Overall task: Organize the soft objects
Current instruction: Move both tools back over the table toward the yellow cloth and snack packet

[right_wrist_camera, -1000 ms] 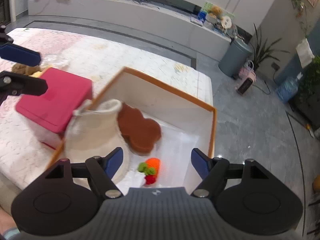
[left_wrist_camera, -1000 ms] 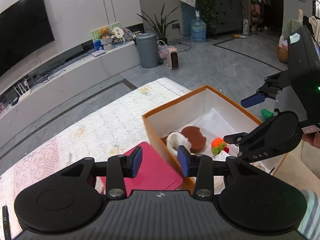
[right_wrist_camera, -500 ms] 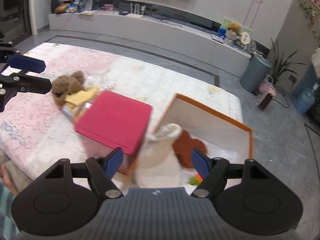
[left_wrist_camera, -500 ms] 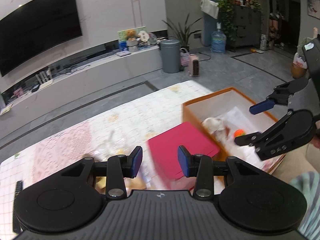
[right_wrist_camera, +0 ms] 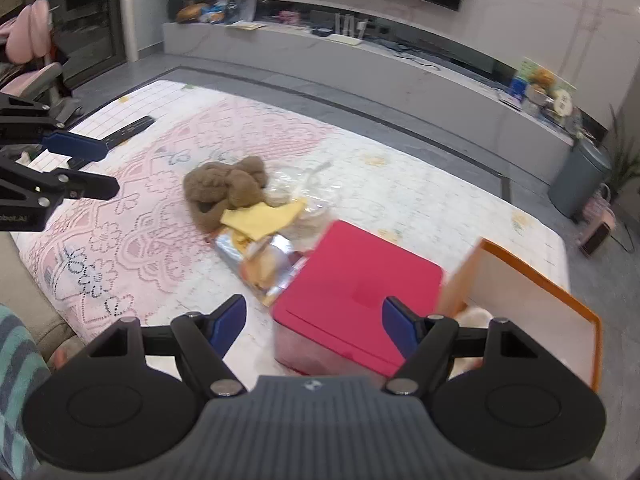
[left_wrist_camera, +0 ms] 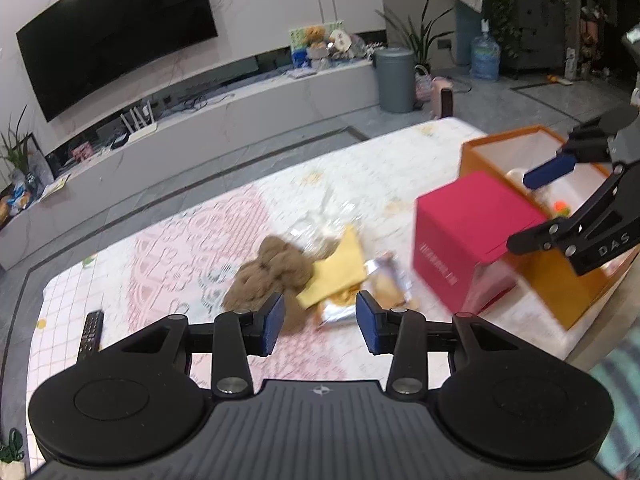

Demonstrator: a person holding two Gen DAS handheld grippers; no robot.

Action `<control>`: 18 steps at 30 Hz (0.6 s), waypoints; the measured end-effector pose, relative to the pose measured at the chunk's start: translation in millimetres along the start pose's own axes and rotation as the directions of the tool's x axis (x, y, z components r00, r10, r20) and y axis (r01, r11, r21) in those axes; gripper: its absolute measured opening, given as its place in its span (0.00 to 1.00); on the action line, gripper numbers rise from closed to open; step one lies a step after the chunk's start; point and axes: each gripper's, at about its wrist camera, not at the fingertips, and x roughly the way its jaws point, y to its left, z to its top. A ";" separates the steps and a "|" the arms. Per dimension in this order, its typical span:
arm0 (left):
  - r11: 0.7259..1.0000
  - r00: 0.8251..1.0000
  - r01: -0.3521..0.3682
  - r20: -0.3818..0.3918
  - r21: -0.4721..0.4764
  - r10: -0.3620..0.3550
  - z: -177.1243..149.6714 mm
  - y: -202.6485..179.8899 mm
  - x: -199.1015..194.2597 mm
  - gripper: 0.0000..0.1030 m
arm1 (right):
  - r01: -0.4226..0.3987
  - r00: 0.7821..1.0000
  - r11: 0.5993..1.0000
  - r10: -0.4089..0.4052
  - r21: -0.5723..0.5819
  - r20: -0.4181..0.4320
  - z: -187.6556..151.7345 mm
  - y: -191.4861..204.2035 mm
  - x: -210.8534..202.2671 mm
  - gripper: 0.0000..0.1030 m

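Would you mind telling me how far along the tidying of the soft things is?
Partly done. The orange box already holds a white soft item and a small orange toy. Nothing is in hand: the left gripper and right gripper are both open and empty. Left on the mat: the brown plush, yellow cloth and a foil packet beside the red box.

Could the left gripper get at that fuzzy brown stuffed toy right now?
Probably yes. The left gripper is empty with its jaws apart, and the fuzzy brown stuffed toy lies just ahead on the bed. Only a yellow cloth overlaps one edge.
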 end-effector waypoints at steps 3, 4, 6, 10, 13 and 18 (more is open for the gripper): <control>1.000 1.000 0.001 -0.016 -0.015 -0.001 -9.5 14.1 8.6 0.49 | -0.012 1.000 0.999 0.012 -0.037 0.002 9.1 10.2 13.5 0.72; 1.000 1.000 0.006 -0.019 -0.022 -0.007 -11.4 17.6 12.0 0.49 | -0.019 1.000 0.999 0.019 -0.050 0.001 12.6 13.7 18.4 0.72; 0.999 0.999 0.022 -0.023 -0.027 -0.023 -16.8 23.2 17.3 0.49 | -0.025 1.000 0.997 0.025 -0.071 0.000 19.0 20.3 28.1 0.72; 0.999 0.999 0.046 -0.027 -0.008 -0.046 -20.3 24.9 32.4 0.49 | -0.038 0.999 0.990 0.037 -0.136 -0.010 31.0 32.4 49.7 0.72; 0.997 0.997 0.070 -0.028 0.038 -0.069 -20.7 22.1 45.8 0.49 | -0.040 0.999 0.981 0.035 -0.192 -0.033 39.8 38.9 68.6 0.71; 0.986 0.994 0.104 -0.029 0.128 -0.101 -17.3 14.3 77.9 0.49 | -0.035 0.996 0.963 0.013 -0.266 -0.084 52.4 42.1 103.4 0.67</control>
